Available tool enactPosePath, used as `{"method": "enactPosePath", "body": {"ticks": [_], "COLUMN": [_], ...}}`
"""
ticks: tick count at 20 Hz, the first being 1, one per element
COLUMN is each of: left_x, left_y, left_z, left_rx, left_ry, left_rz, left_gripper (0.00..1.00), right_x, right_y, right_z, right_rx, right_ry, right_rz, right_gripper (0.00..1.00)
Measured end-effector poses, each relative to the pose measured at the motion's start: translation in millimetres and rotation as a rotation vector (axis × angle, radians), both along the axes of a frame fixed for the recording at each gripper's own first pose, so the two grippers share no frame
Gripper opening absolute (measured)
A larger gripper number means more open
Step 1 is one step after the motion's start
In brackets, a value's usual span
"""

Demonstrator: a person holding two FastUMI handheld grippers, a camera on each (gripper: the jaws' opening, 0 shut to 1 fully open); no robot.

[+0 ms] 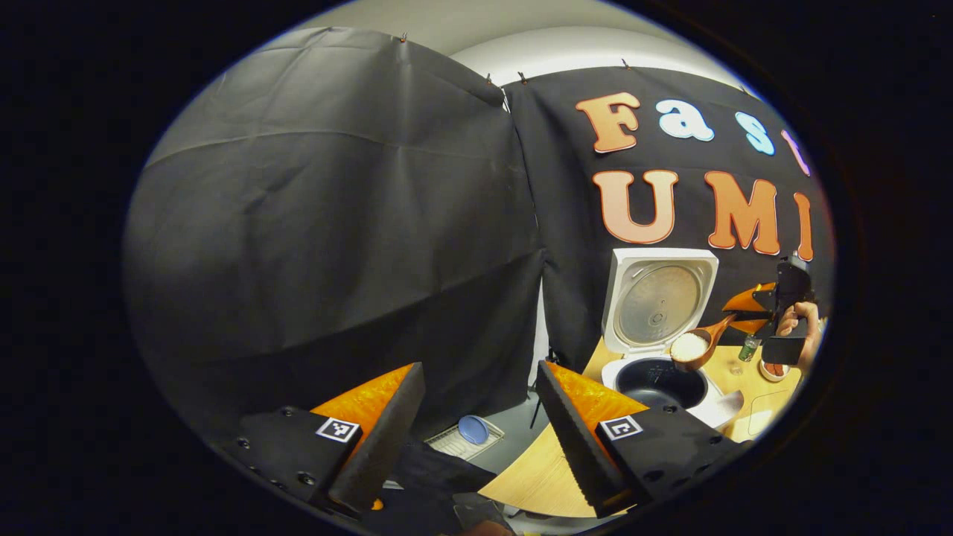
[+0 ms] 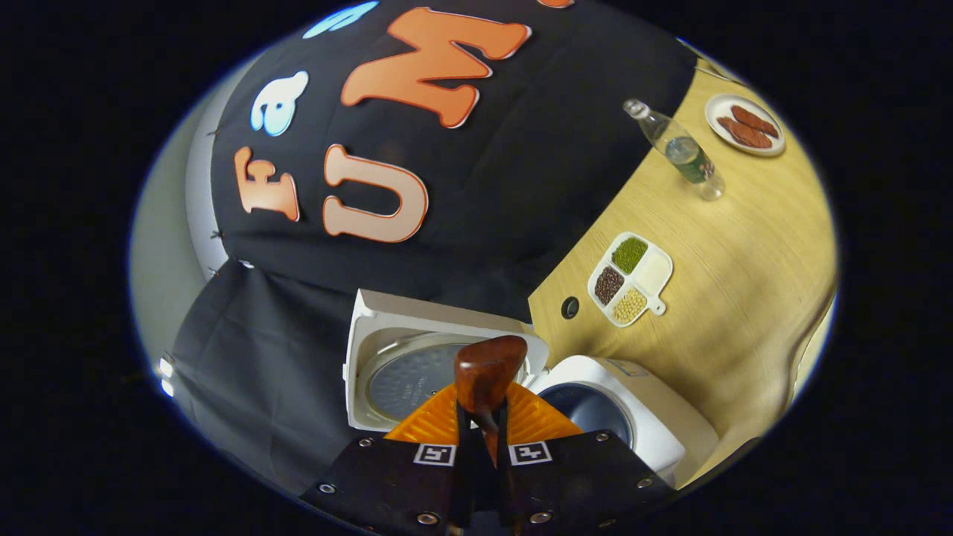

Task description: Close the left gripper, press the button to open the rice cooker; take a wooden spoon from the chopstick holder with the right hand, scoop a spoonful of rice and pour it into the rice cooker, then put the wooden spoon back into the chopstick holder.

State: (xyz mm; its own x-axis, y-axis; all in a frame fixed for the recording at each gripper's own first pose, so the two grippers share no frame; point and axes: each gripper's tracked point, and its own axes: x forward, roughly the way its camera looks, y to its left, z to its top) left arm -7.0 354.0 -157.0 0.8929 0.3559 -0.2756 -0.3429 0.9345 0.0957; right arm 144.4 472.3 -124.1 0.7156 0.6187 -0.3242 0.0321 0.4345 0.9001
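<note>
With its lid up, the white rice cooker stands open on the pale wooden desk, as the right claw, clamped on a brown wooden spoon heaped with white rice, holds it just above the dark inner pot. The left claw hangs wide and empty, well apart. Button press, pickup and scoop look done; the pour and the spoon's return to the holder remain.

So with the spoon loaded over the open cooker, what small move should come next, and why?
Probably tip the wooden spoon so its rice falls into the inner pot: the bowl is full and sits at the pot's rim, the lid is up, and the right gripper clamps the handle.
</note>
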Motion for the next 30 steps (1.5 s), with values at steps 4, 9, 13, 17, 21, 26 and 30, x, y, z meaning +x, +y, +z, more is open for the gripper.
{"method": "enactPosePath", "body": {"ticks": [4, 9, 13, 17, 21, 26, 30], "left_x": [7.9, 9.7, 12.6, 12.9, 12.7, 11.4, 8.9], "left_y": [-6.5, -10.2, -8.9, -6.5, -5.2, -3.6, -1.5], "left_z": [0.1, 0.8, -5.3, -8.6, -10.9, -12.3, -16.5], "left_rx": [-0.005, -0.001, -0.022, -0.020, -0.016, -0.020, -0.012], "left_ry": [-0.012, -0.019, -0.012, -0.006, -0.002, -0.001, 0.013], "left_rz": [-0.025, -0.054, -0.044, -0.029, -0.015, -0.004, 0.000], "left_gripper": [1.00, 0.99, 0.99, 0.99, 0.99, 0.99, 0.99], "right_x": [2.9, 3.4, 1.3, -0.9, -1.8, -3.7, -4.3], "right_y": [5.5, 9.0, 14.3, 24.4, 31.5, 42.9, 48.9], "right_z": [11.5, 16.2, 16.4, 23.8, 37.4, 46.4, 47.2], "right_rx": [-0.127, -0.278, -0.337, -0.402, -0.477, -0.531, -0.566], "right_ry": [-0.108, -0.200, -0.241, -0.302, -0.392, -0.472, -0.511], "right_rz": [0.027, 0.049, 0.072, 0.090, 0.112, 0.141, 0.159], "right_gripper": [0.12, 0.12, 0.12, 0.12, 0.12, 0.12, 0.12]}}
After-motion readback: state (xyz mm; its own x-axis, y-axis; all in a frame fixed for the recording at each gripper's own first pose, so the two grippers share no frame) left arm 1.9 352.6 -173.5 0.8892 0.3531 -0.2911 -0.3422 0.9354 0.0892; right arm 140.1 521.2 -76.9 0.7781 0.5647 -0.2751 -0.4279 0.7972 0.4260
